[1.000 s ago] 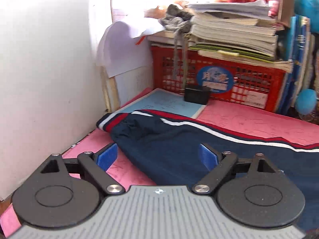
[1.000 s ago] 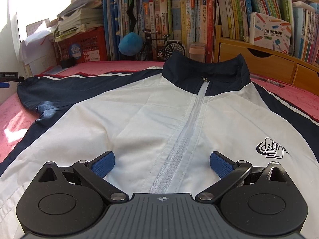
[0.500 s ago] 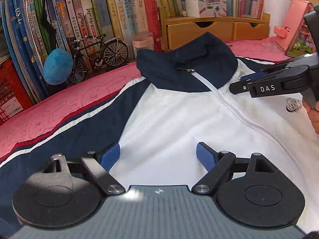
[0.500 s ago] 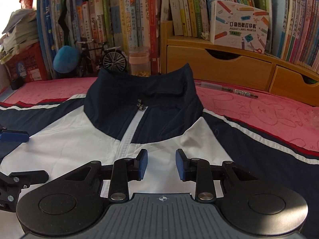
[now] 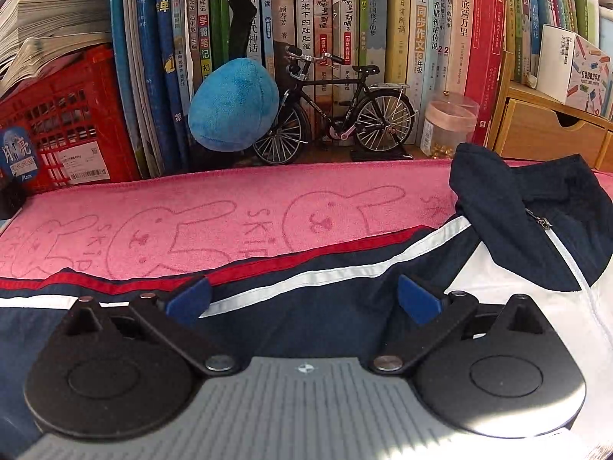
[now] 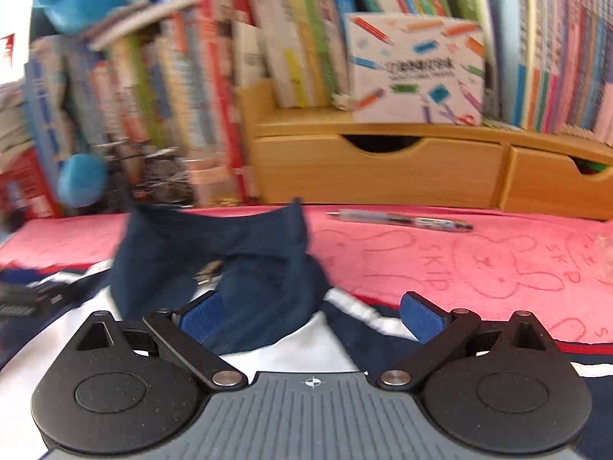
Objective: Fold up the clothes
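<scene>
A navy and white zip jacket (image 5: 337, 318) lies flat, front up, on a pink towel (image 5: 191, 222). Its navy collar (image 5: 517, 207) stands to the right in the left wrist view. My left gripper (image 5: 302, 299) hovers over the navy shoulder with its white and red stripes. Its jaws are opening and the pads press on nothing. In the blurred right wrist view, my right gripper (image 6: 312, 318) is just short of the collar (image 6: 214, 245). Its jaws are opening too, with collar and shoulder cloth lying between the fingers, not pinched.
Behind the towel stand rows of books, a model bicycle (image 5: 337, 115), a blue plush ball (image 5: 233, 103), a small jar (image 5: 448, 122) and a red crate (image 5: 57, 122). A wooden drawer unit (image 6: 383, 168) and a pen (image 6: 398, 220) lie beyond the collar.
My left gripper has swung from the white chest to the striped left shoulder, jaws wider. My right gripper has moved up to the collar, and its jaws went from nearly shut to wide.
</scene>
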### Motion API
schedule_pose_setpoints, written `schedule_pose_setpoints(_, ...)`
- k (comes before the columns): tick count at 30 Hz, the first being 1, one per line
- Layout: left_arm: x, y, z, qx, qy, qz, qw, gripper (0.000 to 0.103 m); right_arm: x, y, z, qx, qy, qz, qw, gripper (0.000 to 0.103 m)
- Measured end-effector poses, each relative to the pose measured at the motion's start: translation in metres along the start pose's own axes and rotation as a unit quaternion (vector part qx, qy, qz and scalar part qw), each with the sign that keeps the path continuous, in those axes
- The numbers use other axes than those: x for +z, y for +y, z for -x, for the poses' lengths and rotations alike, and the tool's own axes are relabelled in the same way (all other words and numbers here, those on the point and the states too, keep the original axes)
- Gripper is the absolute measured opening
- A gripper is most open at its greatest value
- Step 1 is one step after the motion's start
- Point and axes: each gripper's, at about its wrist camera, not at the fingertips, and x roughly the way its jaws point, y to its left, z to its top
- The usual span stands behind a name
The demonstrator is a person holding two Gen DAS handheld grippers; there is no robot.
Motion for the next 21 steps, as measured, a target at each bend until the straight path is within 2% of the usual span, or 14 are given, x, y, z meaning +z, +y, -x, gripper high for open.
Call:
schedule_pose_setpoints(3, 0.001, -0.002, -0.001, 0.005, -0.001, -0.004, 1.0000, 0.103, -0.034, -0.001, 0.048, 0.038, 0.008, 0.052, 0.998, 0.100)
schedule_pose_setpoints(4, 0.002, -0.002, -0.002, 0.006, -0.002, -0.005, 1.0000, 0.103, -0.044, -0.012, 0.061, 0.029, 0.015, 0.059, 0.998, 0.100)
schedule_pose_setpoints(6, 0.003, -0.003, -0.002, 0.008, -0.002, -0.005, 0.9999, 0.103, -0.059, -0.043, 0.081, -0.020, 0.034, 0.052, 0.998, 0.100)
schedule_pose_setpoints(7, 0.003, -0.003, -0.002, 0.009, -0.002, -0.005, 0.9999, 0.103, -0.066, -0.067, 0.087, -0.066, 0.052, 0.032, 0.996, 0.100)
schedule_pose_setpoints(9, 0.003, -0.003, -0.002, 0.010, -0.002, -0.005, 0.9999, 0.103, -0.080, -0.127, 0.106, -0.088, 0.033, -0.041, 0.995, 0.101)
schedule_pose_setpoints(10, 0.004, -0.003, -0.002, 0.011, -0.002, -0.005, 0.9999, 0.103, -0.083, -0.148, 0.112, -0.127, 0.031, -0.063, 0.989, 0.100)
schedule_pose_setpoints(11, 0.004, -0.003, -0.002, 0.012, -0.003, -0.005, 0.9999, 0.103, -0.087, -0.175, 0.119, -0.206, 0.030, -0.081, 0.975, 0.103)
schedule_pose_setpoints(12, 0.004, -0.003, -0.002, 0.013, -0.003, -0.005, 0.9999, 0.103, -0.090, -0.202, 0.126, -0.245, 0.026, -0.105, 0.963, 0.103)
schedule_pose_setpoints(14, 0.004, -0.003, -0.002, 0.016, -0.003, -0.006, 0.9999, 0.103, -0.097, -0.249, 0.138, -0.288, 0.014, -0.174, 0.942, 0.103)
schedule_pose_setpoints(16, 0.004, -0.003, -0.002, 0.017, -0.002, -0.005, 0.9998, 0.103, -0.102, -0.285, 0.148, -0.356, 0.008, -0.223, 0.908, 0.103)
schedule_pose_setpoints(17, 0.005, -0.002, -0.003, 0.016, -0.001, -0.001, 0.9999, 0.103, -0.102, -0.294, 0.151, -0.374, 0.009, -0.241, 0.896, 0.103)
schedule_pose_setpoints(19, 0.007, -0.002, -0.002, 0.014, 0.008, 0.006, 0.9999, 0.103, -0.096, -0.286, 0.151, -0.376, 0.016, -0.249, 0.892, 0.100)
schedule_pose_setpoints(21, 0.011, -0.004, 0.010, 0.009, 0.016, 0.017, 0.9997, 0.101, -0.090, -0.250, 0.156, -0.315, -0.011, -0.214, 0.925, 0.099)
